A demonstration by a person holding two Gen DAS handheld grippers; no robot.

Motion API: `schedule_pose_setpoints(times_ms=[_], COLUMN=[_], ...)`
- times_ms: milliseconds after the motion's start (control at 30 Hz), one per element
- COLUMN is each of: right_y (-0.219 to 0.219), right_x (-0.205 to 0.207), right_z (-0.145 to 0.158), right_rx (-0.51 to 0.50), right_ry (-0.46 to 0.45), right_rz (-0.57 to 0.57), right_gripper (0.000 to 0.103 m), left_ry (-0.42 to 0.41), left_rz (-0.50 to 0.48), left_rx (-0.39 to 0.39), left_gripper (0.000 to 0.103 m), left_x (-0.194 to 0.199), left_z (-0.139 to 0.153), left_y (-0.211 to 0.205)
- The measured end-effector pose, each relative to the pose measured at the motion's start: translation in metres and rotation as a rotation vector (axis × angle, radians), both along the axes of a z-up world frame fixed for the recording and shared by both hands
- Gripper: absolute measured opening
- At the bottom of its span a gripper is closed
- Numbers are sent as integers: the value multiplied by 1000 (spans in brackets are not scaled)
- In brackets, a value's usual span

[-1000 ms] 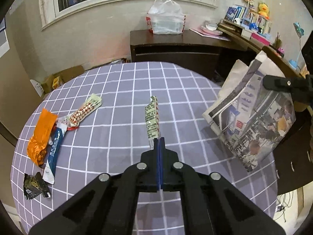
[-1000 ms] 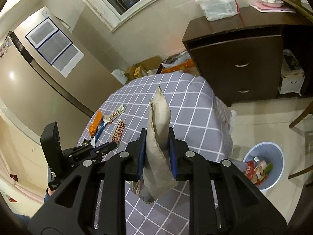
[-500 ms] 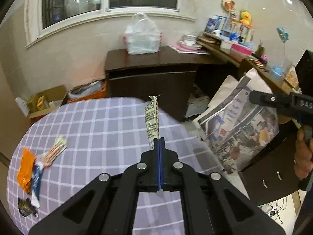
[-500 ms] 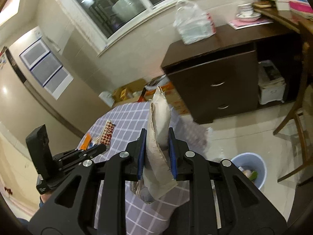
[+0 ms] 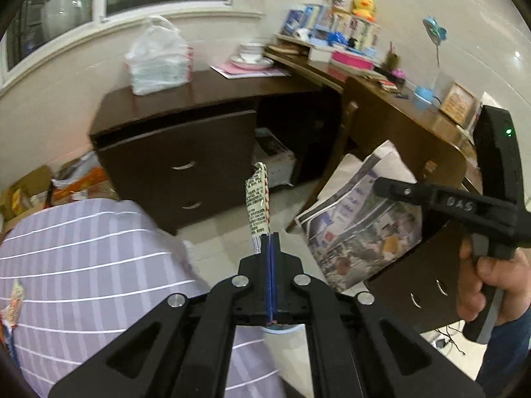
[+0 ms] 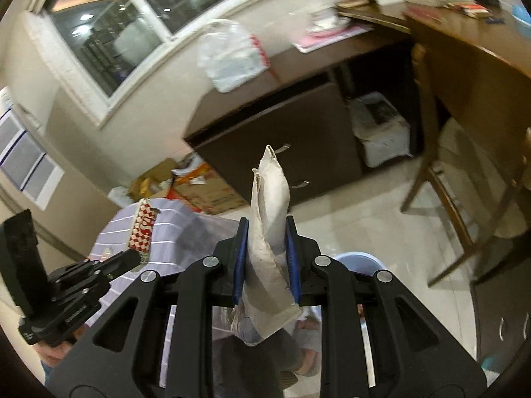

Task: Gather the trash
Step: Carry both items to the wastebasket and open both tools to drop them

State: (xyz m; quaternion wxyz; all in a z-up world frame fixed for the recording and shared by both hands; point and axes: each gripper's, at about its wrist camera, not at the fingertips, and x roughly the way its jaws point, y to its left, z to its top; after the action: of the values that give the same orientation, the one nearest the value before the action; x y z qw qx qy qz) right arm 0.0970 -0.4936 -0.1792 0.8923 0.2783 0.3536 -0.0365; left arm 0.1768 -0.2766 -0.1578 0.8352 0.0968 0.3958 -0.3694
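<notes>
My left gripper [image 5: 271,237] is shut on a long snack wrapper [image 5: 258,206] with a red-and-white checked side, held upright past the table's edge; it also shows in the right wrist view [image 6: 142,232]. My right gripper [image 6: 265,229] is shut on a folded newspaper [image 6: 270,232], which appears in the left wrist view [image 5: 358,222] hanging to the right over the floor. A blue trash bin [image 6: 360,262] stands on the floor just behind the right gripper, mostly hidden; only a sliver of its rim [image 5: 278,329] shows under the left gripper.
The round table with a purple checked cloth [image 5: 83,265] is at lower left, with more wrappers [image 5: 11,308] at its left edge. A dark drawer cabinet [image 5: 186,152], a desk [image 5: 398,106] and a wooden chair [image 6: 464,199] surround the tiled floor.
Both grippers have swung right, off the table and out over the floor toward the cabinet and bin, each still holding its item. The bin has slid behind the right gripper.
</notes>
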Motion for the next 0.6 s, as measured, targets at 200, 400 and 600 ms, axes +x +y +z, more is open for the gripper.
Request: schedule_pose_setpoints(times_ms=[200, 400, 600], right_y=[-28, -40, -49], right_x=[2, 19, 27], right_z=[-37, -74, -103], right_rx=[8, 20, 92], right_ry=[80, 162, 190], right_rz=[-54, -65, -82], right_gripper=[21, 23, 64], left_ry=[73, 158, 186], left_rz=[-42, -41, -34], left_rx=[35, 90, 163], left_gripper=[0, 0, 69], left_x=[3, 14, 24], left_z=[-27, -61, -86], left_y=[-41, -72, -93])
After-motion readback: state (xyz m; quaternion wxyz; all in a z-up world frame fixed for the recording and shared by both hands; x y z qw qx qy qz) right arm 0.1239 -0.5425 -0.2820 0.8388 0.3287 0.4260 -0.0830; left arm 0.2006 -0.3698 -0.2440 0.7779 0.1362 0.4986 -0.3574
